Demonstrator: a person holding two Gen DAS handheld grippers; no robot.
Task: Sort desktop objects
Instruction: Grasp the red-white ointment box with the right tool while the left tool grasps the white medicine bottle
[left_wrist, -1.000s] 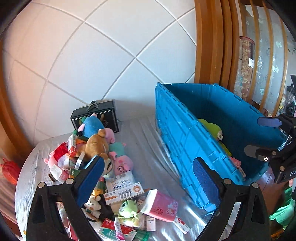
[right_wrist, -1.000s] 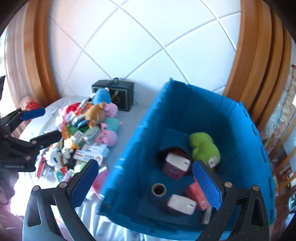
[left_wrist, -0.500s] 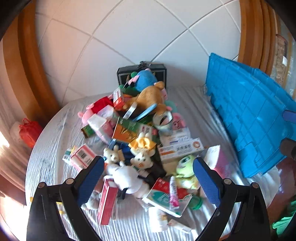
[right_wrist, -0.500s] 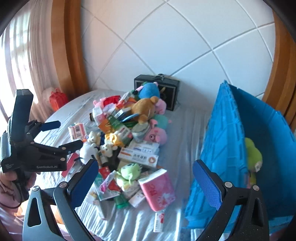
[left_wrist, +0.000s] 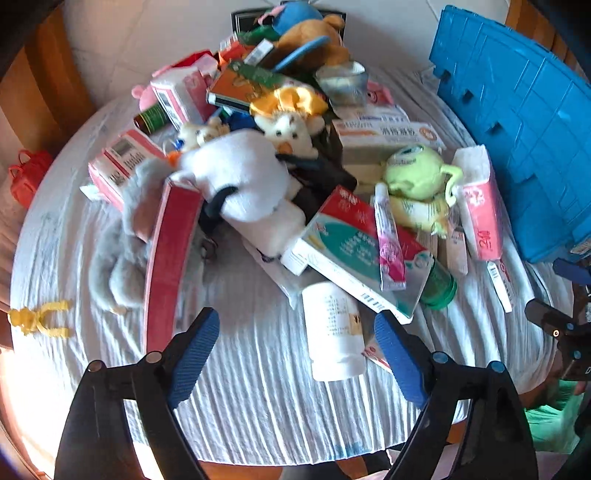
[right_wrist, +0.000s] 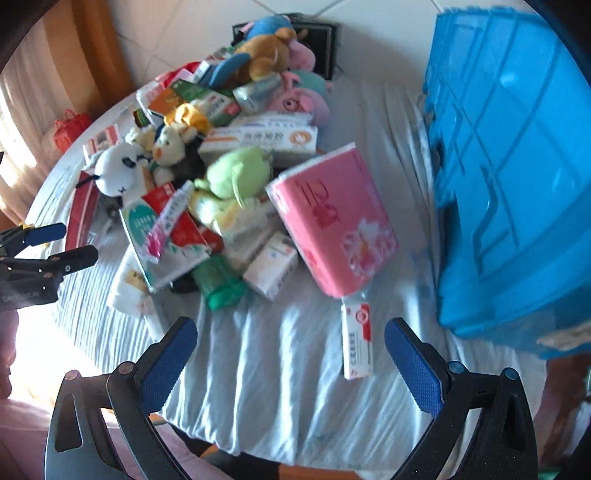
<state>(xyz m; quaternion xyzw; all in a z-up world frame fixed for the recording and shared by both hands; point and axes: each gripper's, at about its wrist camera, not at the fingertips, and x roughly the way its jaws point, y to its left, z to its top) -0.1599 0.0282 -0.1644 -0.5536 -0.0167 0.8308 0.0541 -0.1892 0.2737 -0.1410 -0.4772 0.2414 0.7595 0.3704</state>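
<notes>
Left gripper (left_wrist: 295, 343): bottom centre of the left wrist view; jaws closing, nothing pressed between the pads; the base of the white bottle (left_wrist: 334, 341) lies in the gap.
Right gripper (right_wrist: 290, 347): bottom centre of the right wrist view; jaws apart, grasping nothing, only bare cloth (right_wrist: 280, 369) between them.
Pile (right_wrist: 207, 158): plush toys, cartons and tubes heaped in the upper left and centre of both views.
Bin (right_wrist: 509, 192): blue, right edge of both views, near the pile but apart from it.
Risk, bottle: a round body lying on its side may roll out of closing pads, likely toward the table edge at the bottom of the frame.
Risk, green carton (left_wrist: 354, 254): its corner rests over the bottle; lifting the bottle would probably tip it, and the pink tube (left_wrist: 388, 243) lying on top could slide off.
Risk, pink pack (right_wrist: 332, 221): leans on the pile's right side, soft; a pinch at one corner may let it sag or drop.
Risk, small box (right_wrist: 356, 339): flat on the cloth, close to the right gripper; easily nudged or caught with a fold of cloth.
Risk, grippers: both work the same near edge; they could collide.
</notes>
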